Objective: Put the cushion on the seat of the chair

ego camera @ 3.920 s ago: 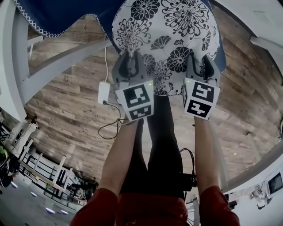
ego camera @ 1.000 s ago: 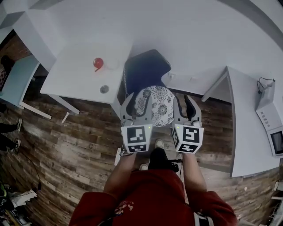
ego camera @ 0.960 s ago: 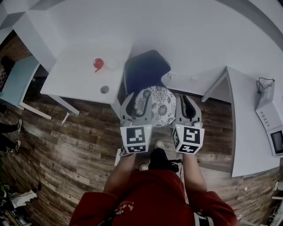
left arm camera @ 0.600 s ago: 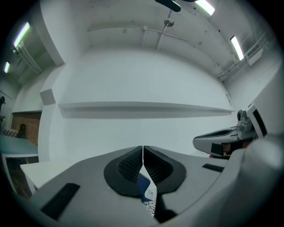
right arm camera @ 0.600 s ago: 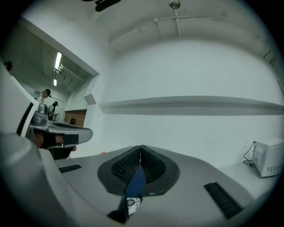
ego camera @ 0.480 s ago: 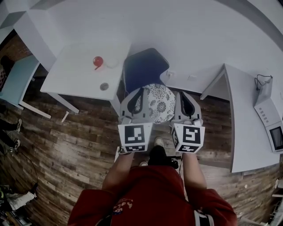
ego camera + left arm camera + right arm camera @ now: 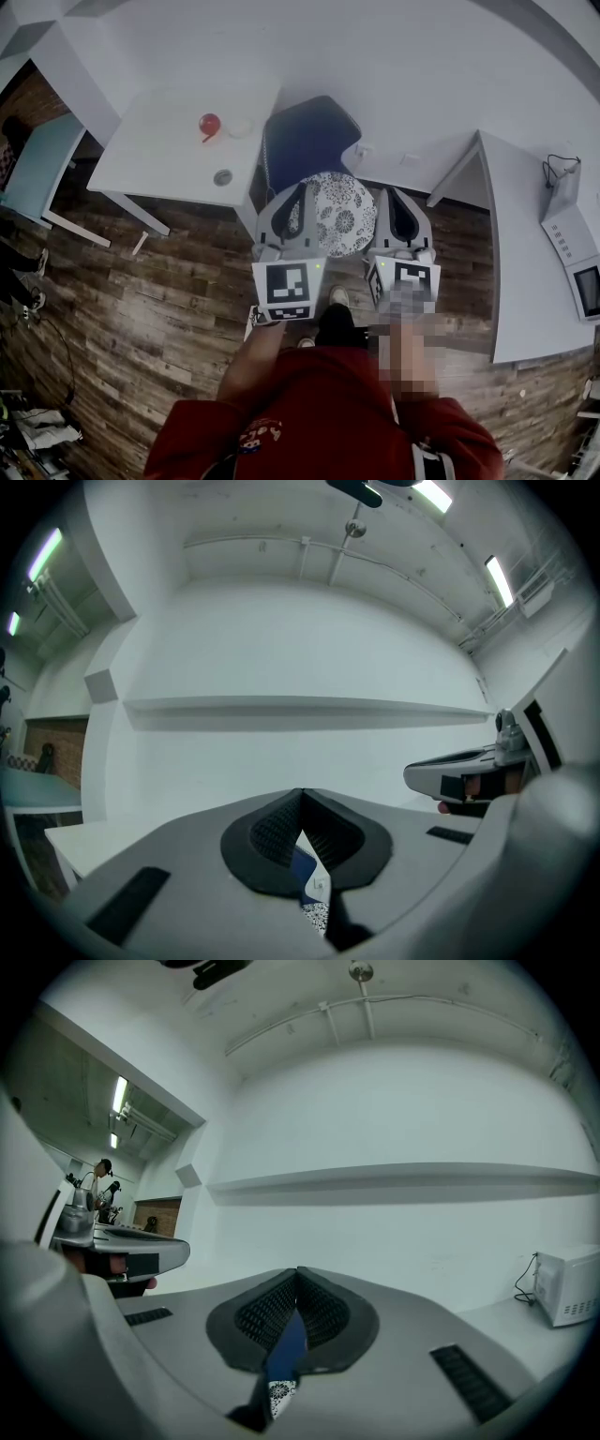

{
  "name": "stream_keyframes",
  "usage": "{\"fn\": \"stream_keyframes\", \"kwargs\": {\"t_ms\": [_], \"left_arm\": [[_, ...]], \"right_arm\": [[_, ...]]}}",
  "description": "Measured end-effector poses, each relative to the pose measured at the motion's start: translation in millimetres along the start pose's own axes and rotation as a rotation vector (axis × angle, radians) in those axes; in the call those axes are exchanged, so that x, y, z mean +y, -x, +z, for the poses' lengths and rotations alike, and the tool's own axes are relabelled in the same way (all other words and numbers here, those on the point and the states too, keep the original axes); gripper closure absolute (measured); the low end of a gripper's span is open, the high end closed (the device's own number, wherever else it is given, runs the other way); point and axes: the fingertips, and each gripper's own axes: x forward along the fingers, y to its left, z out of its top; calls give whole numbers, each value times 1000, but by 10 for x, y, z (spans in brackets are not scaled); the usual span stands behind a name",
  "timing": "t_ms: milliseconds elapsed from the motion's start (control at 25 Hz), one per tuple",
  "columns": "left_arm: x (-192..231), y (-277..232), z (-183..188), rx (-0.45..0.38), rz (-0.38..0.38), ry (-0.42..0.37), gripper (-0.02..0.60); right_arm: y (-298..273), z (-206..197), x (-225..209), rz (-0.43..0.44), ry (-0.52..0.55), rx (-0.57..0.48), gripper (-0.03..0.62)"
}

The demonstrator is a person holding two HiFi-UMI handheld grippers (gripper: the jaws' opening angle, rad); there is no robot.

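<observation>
A round cushion point(image 7: 342, 214), white with black flowers and a dark blue underside, hangs between my two grippers in the head view. My left gripper point(image 7: 300, 199) is shut on its left edge, and my right gripper point(image 7: 386, 201) is shut on its right edge. The dark blue chair point(image 7: 305, 136) stands just beyond, and the cushion overlaps its near edge. In the left gripper view the left gripper point(image 7: 301, 801) pinches blue fabric of the cushion point(image 7: 306, 872). In the right gripper view the right gripper point(image 7: 297, 1279) clamps the cushion point(image 7: 286, 1344) the same way.
A white table point(image 7: 159, 155) stands left of the chair with a red object point(image 7: 209, 123) and a small round thing point(image 7: 222, 176) on it. A white desk point(image 7: 520, 272) at the right carries a microwave point(image 7: 572, 239). A white wall runs behind; the floor is wood planks.
Earlier the cushion filled the view low over the floor; now it is held out by the chair. Over the last half second it edged slightly toward the chair.
</observation>
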Motion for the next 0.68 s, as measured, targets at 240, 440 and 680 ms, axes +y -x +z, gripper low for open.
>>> {"fn": "stream_keyframes", "kwargs": {"t_ms": [240,440,680], "left_arm": [[-33,-15,-14,-4,-11,4,555],[-49,-37,-2,-7,-21,-4,554],[-16,-71,40,-13,-19,-5,555]], "right_arm": [[-1,-60,-47,3,-24,4,566],[-31,-54,-51,10,-20,6,566],[-53,-46,-89,4,-26,4,566]]}}
